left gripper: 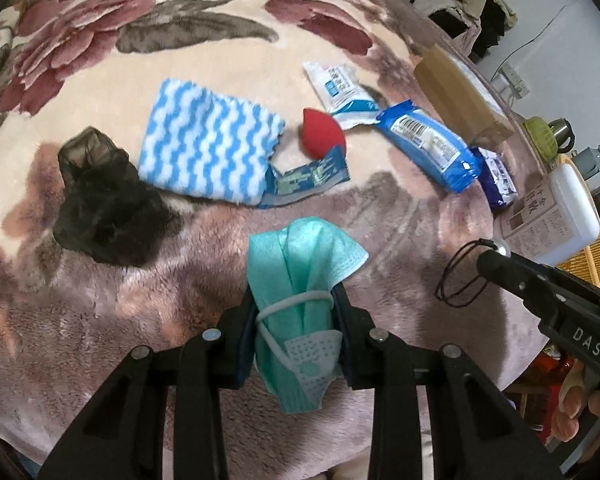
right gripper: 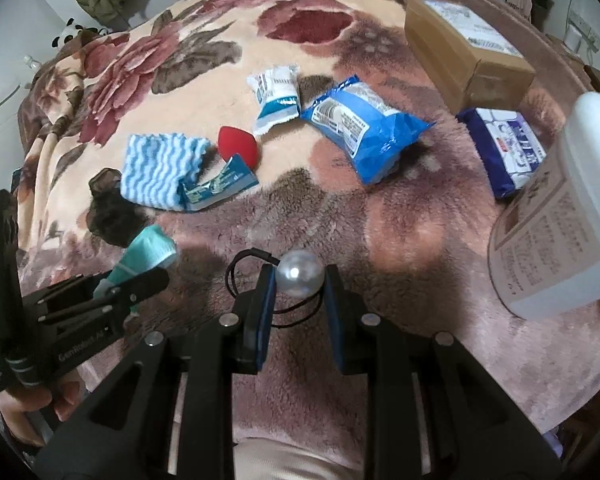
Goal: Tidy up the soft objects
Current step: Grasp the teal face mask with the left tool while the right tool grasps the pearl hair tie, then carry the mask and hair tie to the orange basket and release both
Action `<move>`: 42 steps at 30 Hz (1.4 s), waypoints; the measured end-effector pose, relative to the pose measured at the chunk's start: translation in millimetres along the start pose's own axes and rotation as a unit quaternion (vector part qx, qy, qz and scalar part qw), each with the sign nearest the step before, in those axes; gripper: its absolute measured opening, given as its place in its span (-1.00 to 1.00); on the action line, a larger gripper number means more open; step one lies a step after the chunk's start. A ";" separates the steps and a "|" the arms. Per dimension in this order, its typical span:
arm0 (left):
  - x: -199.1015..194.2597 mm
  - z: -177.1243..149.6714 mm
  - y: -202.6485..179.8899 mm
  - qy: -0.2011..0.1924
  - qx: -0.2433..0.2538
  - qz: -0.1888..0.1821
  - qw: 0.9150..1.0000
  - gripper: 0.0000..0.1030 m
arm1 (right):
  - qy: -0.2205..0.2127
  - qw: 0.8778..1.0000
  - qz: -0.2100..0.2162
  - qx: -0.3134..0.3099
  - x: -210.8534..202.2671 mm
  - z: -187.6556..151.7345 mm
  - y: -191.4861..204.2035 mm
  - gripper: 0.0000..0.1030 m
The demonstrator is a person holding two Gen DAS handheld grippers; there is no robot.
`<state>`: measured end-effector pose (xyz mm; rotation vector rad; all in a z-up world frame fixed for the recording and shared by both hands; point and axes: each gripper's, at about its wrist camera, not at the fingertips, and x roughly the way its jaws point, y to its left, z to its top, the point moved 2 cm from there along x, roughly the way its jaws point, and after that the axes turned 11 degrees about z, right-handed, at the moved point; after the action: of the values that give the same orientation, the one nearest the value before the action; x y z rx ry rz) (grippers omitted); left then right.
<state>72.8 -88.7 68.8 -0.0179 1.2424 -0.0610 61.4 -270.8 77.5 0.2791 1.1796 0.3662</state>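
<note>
A crumpled green face mask, its white ear loop wound round it, is pinched in the left gripper above the floral blanket, its lower end hanging behind the jaws. The right gripper clamps a pearl bead on a thin black hair tie. Beyond the mask lie a dark hair net, a blue-and-white striped cloth and a red sponge; the blue packets' print is unreadable

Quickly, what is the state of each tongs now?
Left tongs: closed on the green face mask.
Right tongs: closed on the pearl hair tie.
</note>
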 end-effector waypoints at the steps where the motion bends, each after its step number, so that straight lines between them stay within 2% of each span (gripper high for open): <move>1: -4.3 0.8 -1.4 -0.003 0.002 0.001 1.000 -0.34 | -0.002 1.000 0.000 -0.001 -2.7 -0.6 0.6 -0.52; 11: -30.3 3.6 -16.6 -0.021 0.018 0.005 1.000 -0.34 | -0.023 1.000 0.002 -0.009 -36.4 -3.7 4.7 -0.52; 27: -80.5 24.9 -69.1 -0.053 0.050 -0.002 0.997 -0.34 | -0.077 0.997 0.003 -0.020 -106.9 7.9 4.9 -0.52; 33: -98.0 34.4 -102.0 -0.066 0.072 -0.009 0.995 -0.34 | -0.096 0.995 -0.004 -0.020 -131.8 12.4 -4.2 -0.52; 42: -114.1 47.8 -164.7 -0.080 0.113 -0.018 0.990 -0.34 | -0.124 0.992 -0.018 0.003 -167.8 14.4 -44.2 -0.52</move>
<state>75.4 -247.6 199.8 0.1482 1.0692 -0.2269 24.6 -381.7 206.6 0.2986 0.9402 0.2870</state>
